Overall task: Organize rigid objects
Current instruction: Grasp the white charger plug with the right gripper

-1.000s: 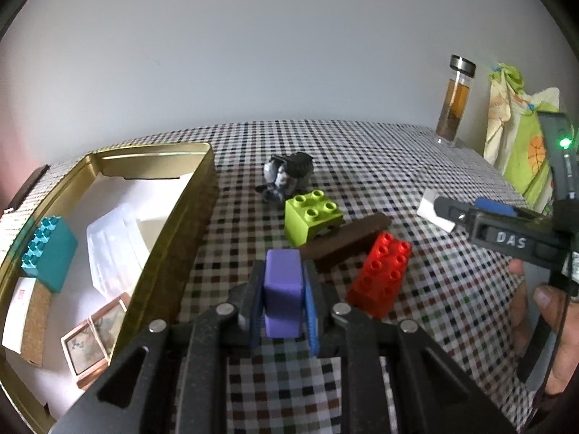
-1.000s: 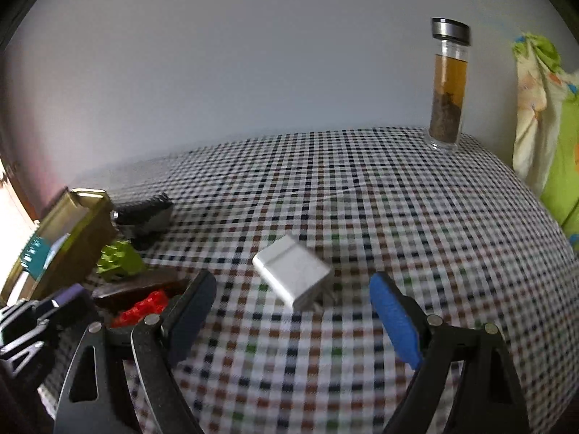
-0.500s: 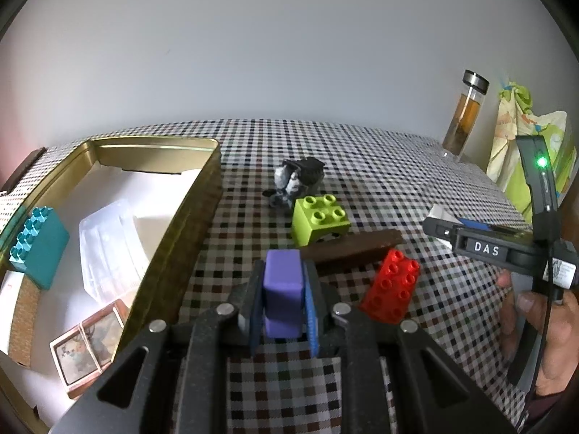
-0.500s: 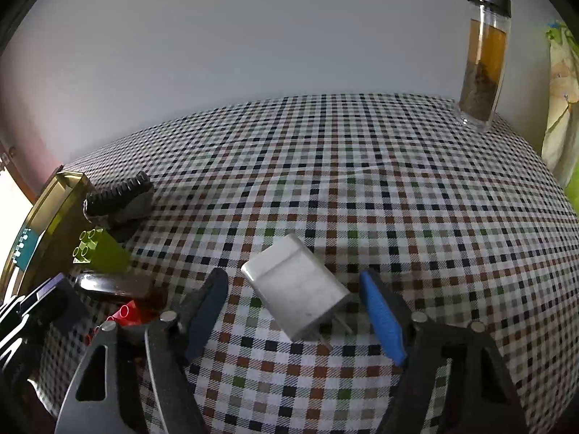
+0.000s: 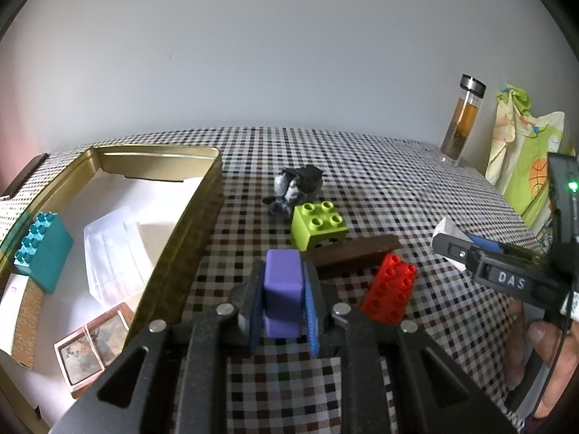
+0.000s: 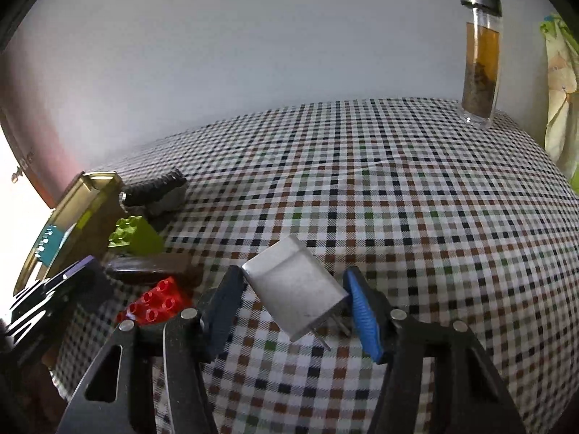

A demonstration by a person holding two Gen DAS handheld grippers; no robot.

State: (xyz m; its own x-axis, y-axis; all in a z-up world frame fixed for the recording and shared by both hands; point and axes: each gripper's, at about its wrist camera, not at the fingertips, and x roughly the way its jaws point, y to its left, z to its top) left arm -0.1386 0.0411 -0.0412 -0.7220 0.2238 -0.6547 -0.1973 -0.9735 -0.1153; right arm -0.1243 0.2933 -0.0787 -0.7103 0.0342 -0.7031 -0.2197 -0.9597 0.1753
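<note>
The left gripper [image 5: 283,298] pinches a purple block [image 5: 282,285] at lower centre, beside the gold tin [image 5: 188,224] at left. The right gripper's [image 6: 295,305] jaws are spread around a white charger [image 6: 295,291] on the checkered tablecloth [image 6: 398,199], both pads touching it.

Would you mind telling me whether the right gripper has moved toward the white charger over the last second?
Yes. The right gripper has closed in on the white charger, which now sits between its fingers, while the tea bottle looms nearer.
</note>
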